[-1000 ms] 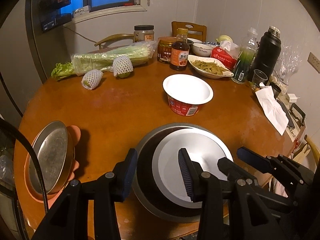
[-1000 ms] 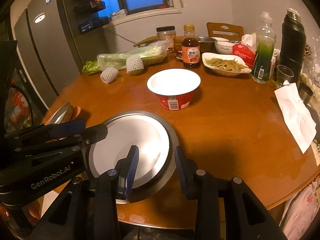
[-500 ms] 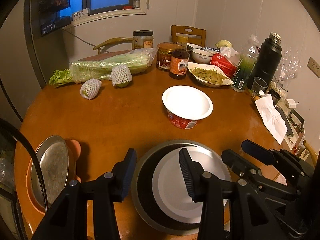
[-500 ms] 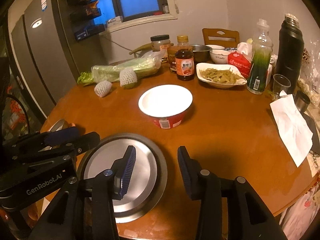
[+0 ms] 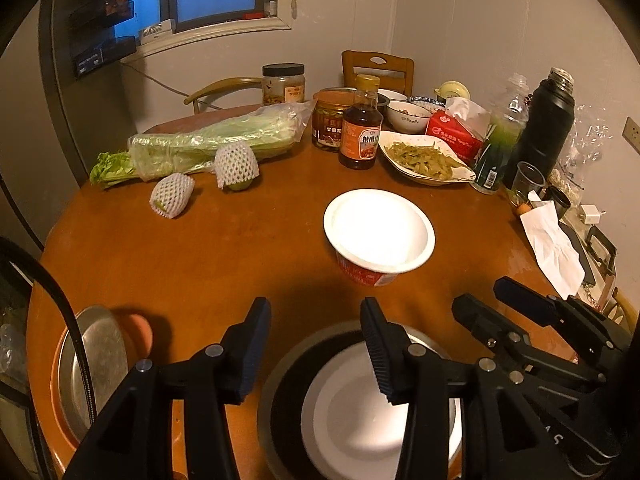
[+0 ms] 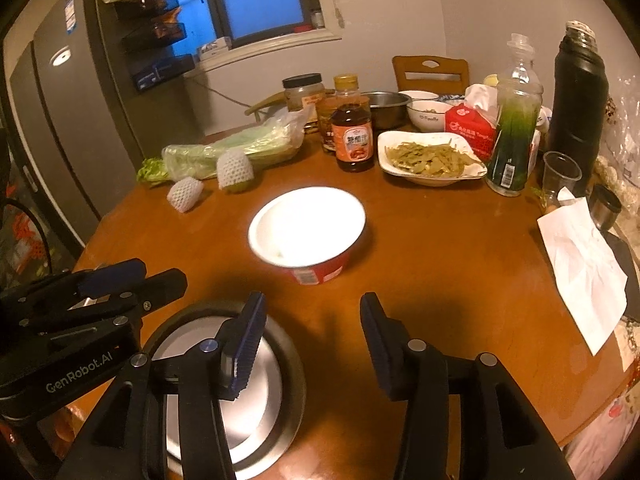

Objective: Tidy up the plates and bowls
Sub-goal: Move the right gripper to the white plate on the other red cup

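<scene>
While a white plate (image 5: pixel 372 412) is already seen nested inside a dark metal bowl (image 5: pixel 280 392) at the near edge of the table (image 5: pixel 240 248), part of the stacking can be judged as done, though much appears left: a red-sided paper bowl (image 5: pixel 379 229) stands alone in the middle of the table, and a metal plate (image 5: pixel 100 360) lies on an orange dish (image 5: pixel 138 330) at the left edge, well apart from the stack. Further crockery, including a dish of green vegetables (image 5: pixel 426 158), is crowded at the far side and may or may not belong to the job. Nothing is held by the left tongs (image 5: pixel 314 344), whose jaws stand partly apart over the stack, and the right tongs (image 6: pixel 312 344) are likewise empty and partly apart, their jaws having just been opening with nothing between them. Compared with a second earlier, both tongs have been drawn back and slightly up from the stack, so that less of the nested plate and bowl is shown and more of the room is taken in; the stack itself and the paper bowl have not been shifted.
</scene>
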Demonstrator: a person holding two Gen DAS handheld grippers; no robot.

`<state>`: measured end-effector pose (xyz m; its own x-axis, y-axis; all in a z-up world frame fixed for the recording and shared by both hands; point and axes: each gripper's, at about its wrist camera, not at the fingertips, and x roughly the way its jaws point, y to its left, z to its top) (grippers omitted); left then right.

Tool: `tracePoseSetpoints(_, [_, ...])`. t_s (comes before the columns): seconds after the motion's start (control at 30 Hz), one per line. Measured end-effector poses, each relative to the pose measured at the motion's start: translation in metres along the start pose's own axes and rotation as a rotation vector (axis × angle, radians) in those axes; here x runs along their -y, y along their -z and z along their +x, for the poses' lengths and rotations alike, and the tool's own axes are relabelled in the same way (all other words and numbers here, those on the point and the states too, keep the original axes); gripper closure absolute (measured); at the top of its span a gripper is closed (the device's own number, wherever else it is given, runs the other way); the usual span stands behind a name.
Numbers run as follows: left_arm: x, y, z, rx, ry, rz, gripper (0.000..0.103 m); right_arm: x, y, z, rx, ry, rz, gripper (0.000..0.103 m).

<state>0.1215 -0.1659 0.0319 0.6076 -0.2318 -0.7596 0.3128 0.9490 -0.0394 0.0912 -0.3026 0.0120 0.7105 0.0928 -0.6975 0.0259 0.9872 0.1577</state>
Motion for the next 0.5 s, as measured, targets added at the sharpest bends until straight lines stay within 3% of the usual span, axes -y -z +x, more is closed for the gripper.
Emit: tracePoseSetpoints(0.5, [0.007, -0.028, 0.042, -0.053, -0.007, 0.007, 0.056, 0.025, -0.029, 0.039, -0.026, 0.017, 0.031, 0.052])
